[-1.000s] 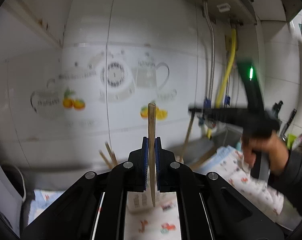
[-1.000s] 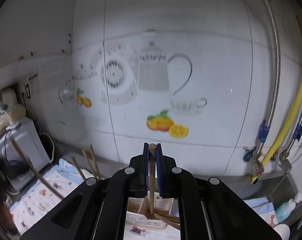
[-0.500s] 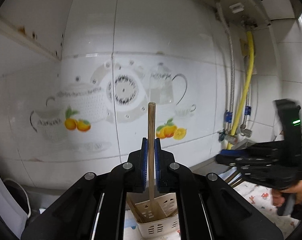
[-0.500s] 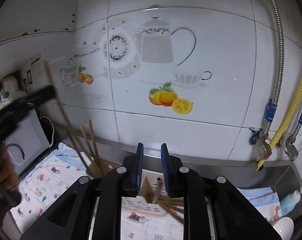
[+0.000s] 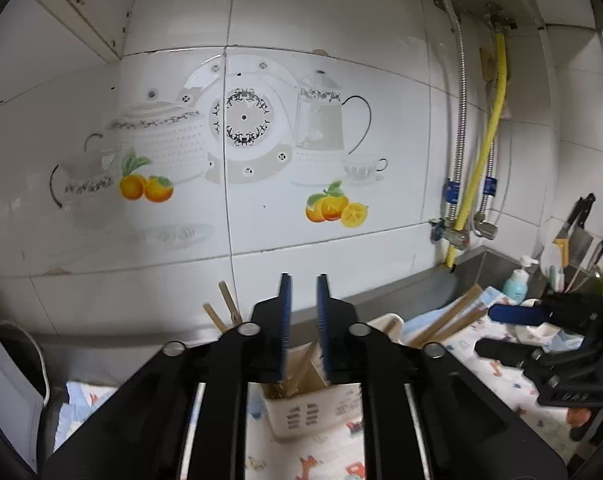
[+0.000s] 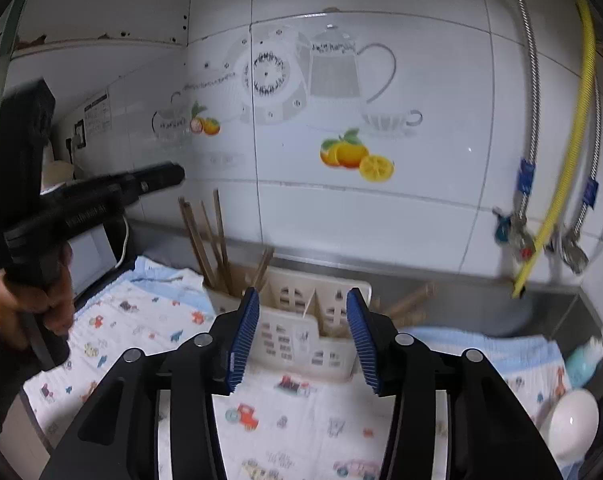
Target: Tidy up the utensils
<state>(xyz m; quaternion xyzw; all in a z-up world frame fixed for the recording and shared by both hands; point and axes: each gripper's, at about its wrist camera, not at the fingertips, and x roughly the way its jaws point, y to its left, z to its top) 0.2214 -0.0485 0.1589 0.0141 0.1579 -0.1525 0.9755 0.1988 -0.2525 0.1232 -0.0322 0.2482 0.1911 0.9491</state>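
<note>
A cream slotted utensil holder stands on a printed cloth against the tiled wall; it also shows in the left wrist view. Several wooden chopsticks stand in its left compartment, and more chopsticks lean out on its right. My left gripper is open and empty just above the holder, with a chopstick below its jaws. My right gripper is wide open and empty in front of the holder. The right gripper shows in the left wrist view, and the left gripper in the right wrist view.
A printed cloth covers the counter. A yellow hose and metal pipes hang at the right. A blue soap bottle, knives and a white bowl are at the far right. A white appliance stands left.
Both grippers have let go of their chopsticks into the holder. The left jaws opened last; the right jaws opened wider and drew back.
</note>
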